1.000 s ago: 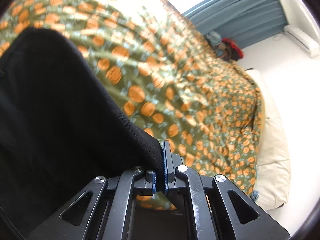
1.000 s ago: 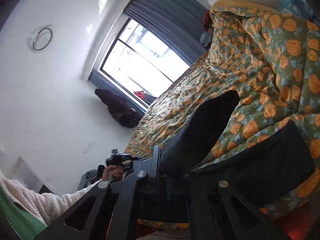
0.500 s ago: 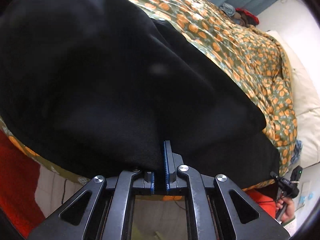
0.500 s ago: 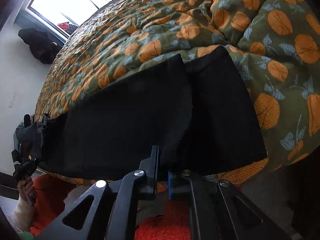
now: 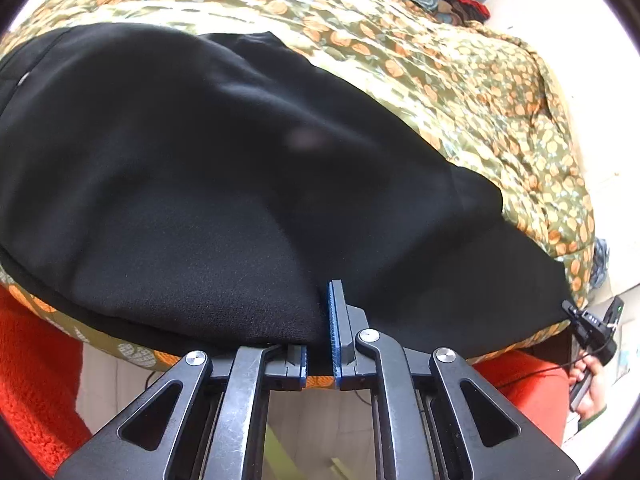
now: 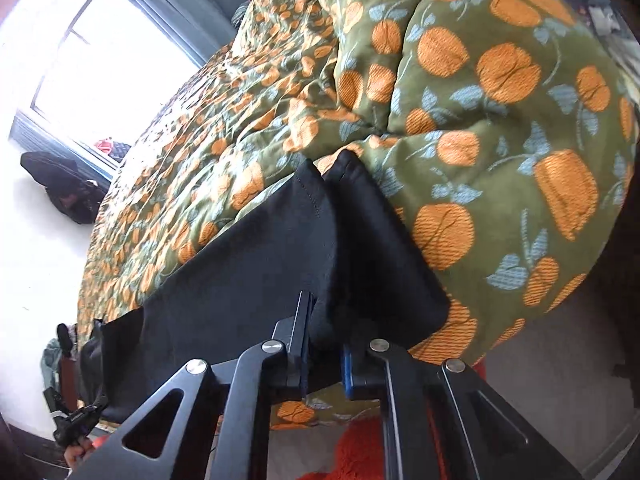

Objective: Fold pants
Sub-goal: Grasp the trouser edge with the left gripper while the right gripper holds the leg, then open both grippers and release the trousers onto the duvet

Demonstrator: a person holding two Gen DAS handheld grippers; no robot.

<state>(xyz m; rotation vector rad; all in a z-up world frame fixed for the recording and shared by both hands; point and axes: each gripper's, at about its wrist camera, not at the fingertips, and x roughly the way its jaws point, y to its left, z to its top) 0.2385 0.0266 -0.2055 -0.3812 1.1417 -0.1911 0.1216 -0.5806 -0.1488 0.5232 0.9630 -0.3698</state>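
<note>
A: How many garments?

B: 1 pair of black fabric pants (image 5: 192,184), lying along the near edge of the bed's green quilt with orange fruit print (image 6: 460,92).

A: And the 2 tools?

B: The left hand-held gripper (image 5: 319,344) stands slightly parted at the pants' edge. The right hand-held gripper (image 6: 325,344) stands parted, with a fabric fold between its jaws.

Bed with green quilt (image 6: 480,80), orange fruit print. Bright window (image 6: 100,60), blue-grey curtain (image 6: 208,12) beside it. White walls (image 6: 24,240). Orange-red rug (image 5: 36,380) on pale floor (image 5: 312,420).
</note>
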